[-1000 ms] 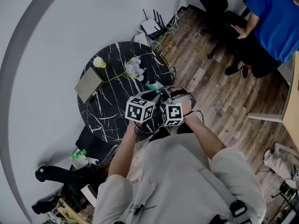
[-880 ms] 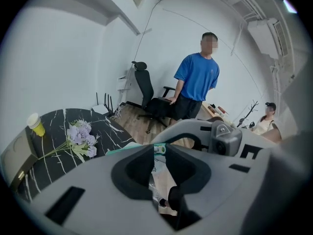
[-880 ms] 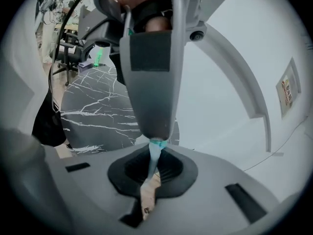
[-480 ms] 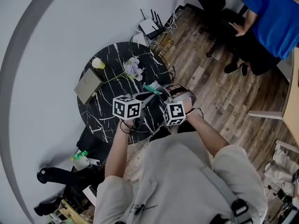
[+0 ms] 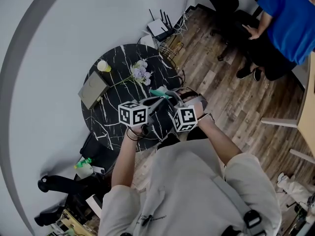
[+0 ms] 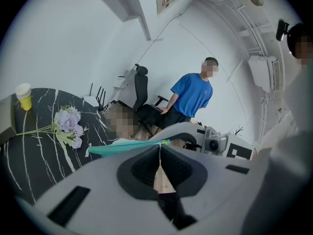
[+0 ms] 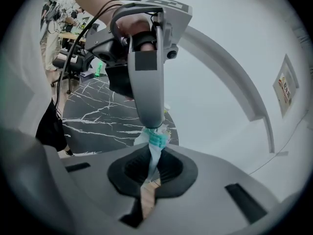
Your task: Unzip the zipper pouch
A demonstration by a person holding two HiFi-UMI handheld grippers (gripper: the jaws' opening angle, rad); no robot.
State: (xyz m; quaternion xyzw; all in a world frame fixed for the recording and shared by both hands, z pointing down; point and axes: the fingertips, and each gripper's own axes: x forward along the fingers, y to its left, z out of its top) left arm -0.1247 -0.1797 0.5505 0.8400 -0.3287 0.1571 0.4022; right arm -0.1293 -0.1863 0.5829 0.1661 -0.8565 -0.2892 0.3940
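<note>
On the round table, the cup sits at the far left edge with the flat box just before it, and the flowers lie to their right. The zipper pouch hangs over the table's near right edge between the two grippers - left gripper at one end, right gripper at the other. Behind the table a router stands on the floor by the wall - a person stands well apart, far right.

Zipper pouch: pale body, teal zipper band along top. Held in air over edge of dark marbled table. My left gripper pinches zipper end; my right gripper clamps pouch fabric just beside it. Remaining band extends level, unsupported.
</note>
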